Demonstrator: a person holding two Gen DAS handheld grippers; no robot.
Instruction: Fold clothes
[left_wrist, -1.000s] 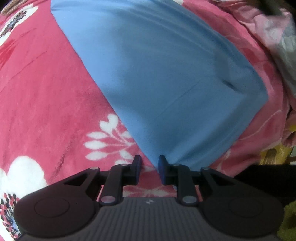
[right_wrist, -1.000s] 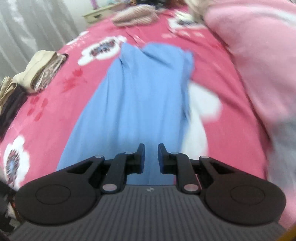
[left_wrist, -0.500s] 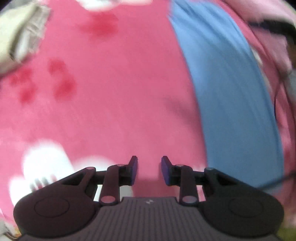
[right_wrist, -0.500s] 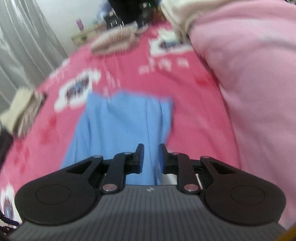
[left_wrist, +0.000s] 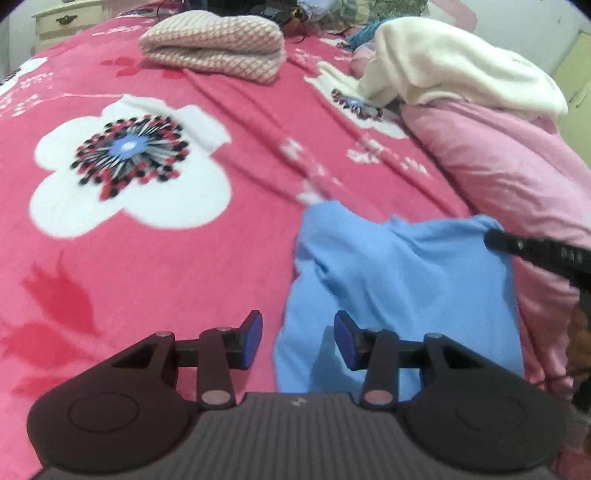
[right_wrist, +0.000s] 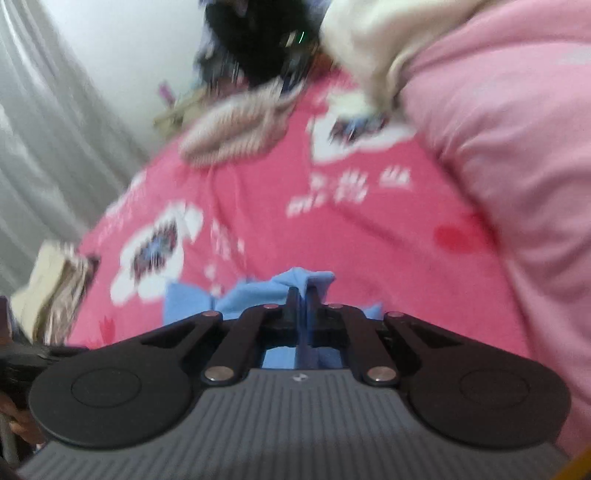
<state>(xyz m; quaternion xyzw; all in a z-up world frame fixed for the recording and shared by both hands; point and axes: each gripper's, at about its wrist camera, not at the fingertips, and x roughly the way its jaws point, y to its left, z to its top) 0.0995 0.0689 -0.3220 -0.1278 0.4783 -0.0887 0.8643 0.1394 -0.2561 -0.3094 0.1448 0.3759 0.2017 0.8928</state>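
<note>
Across the whole bed spreads a pink fleece blanket (left_wrist: 155, 280) printed with big white flowers, filling both wrist views. Along its right side lies a bulky pale pink quilt (left_wrist: 517, 173), with a cream fleece garment (left_wrist: 461, 70) heaped on its far end. Farther back on the blanket sits a folded checked knit (left_wrist: 214, 48), pink and cream, well apart from everything near the grippers. The light blue garment (left_wrist: 399, 280) lies crumpled on the blanket beside the quilt, its far right corner gathered upward. The right gripper (right_wrist: 302, 295) has just been closing and now pinches that blue cloth, its jaws pressed together on a raised fold; in the left wrist view its black tip meets the garment's corner. The left gripper (left_wrist: 298, 338) has just been opening and stands spread above the garment's near left edge, nothing pressed between its blue pads (left_wrist: 251, 341).
</note>
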